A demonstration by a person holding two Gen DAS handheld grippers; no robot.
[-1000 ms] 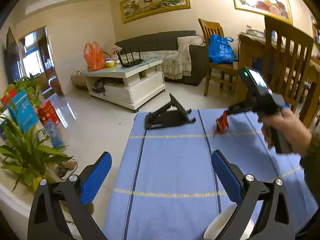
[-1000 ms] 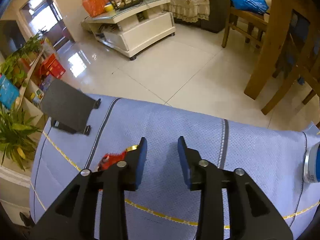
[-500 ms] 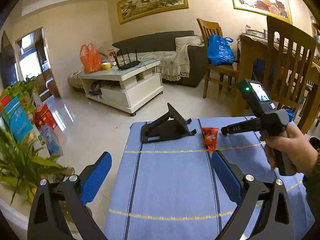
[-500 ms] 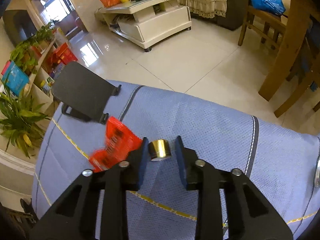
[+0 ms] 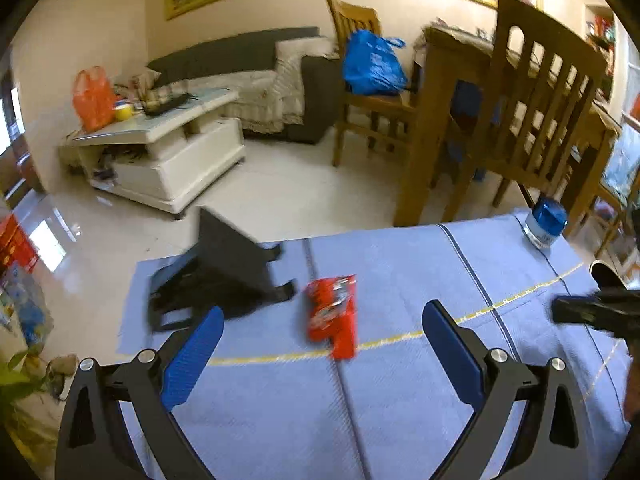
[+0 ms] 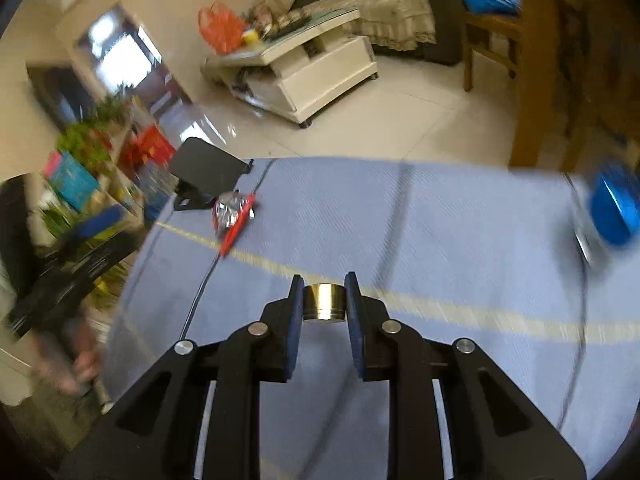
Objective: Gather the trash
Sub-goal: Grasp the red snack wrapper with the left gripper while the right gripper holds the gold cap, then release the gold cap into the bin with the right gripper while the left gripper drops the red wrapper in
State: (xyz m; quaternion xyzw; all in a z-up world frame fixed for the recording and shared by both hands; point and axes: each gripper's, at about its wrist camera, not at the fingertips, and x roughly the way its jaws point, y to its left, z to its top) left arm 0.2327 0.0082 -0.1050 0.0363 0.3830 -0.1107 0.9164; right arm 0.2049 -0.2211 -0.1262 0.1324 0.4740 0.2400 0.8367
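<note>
A red snack wrapper (image 5: 332, 314) lies flat on the blue tablecloth (image 5: 400, 264), just ahead of my left gripper (image 5: 322, 354), whose blue-padded jaws stand wide open and empty. In the right wrist view the same wrapper (image 6: 234, 216) lies far left by the black stand. My right gripper (image 6: 324, 302) is shut on a small gold cap (image 6: 324, 301), held above the cloth. The right gripper's dark nose (image 5: 592, 312) shows at the right edge of the left wrist view.
A black folding stand (image 5: 224, 272) sits at the table's far left corner. A blue-lidded jar (image 5: 546, 222) stands at the far right; it is blurred in the right wrist view (image 6: 612, 212). Wooden chairs (image 5: 532, 104) and a white coffee table (image 5: 168, 148) are beyond.
My right gripper closed on the gold cap, lifted it and drew back to the right, away from the wrapper. My left gripper swung right and moved in toward the red wrapper.
</note>
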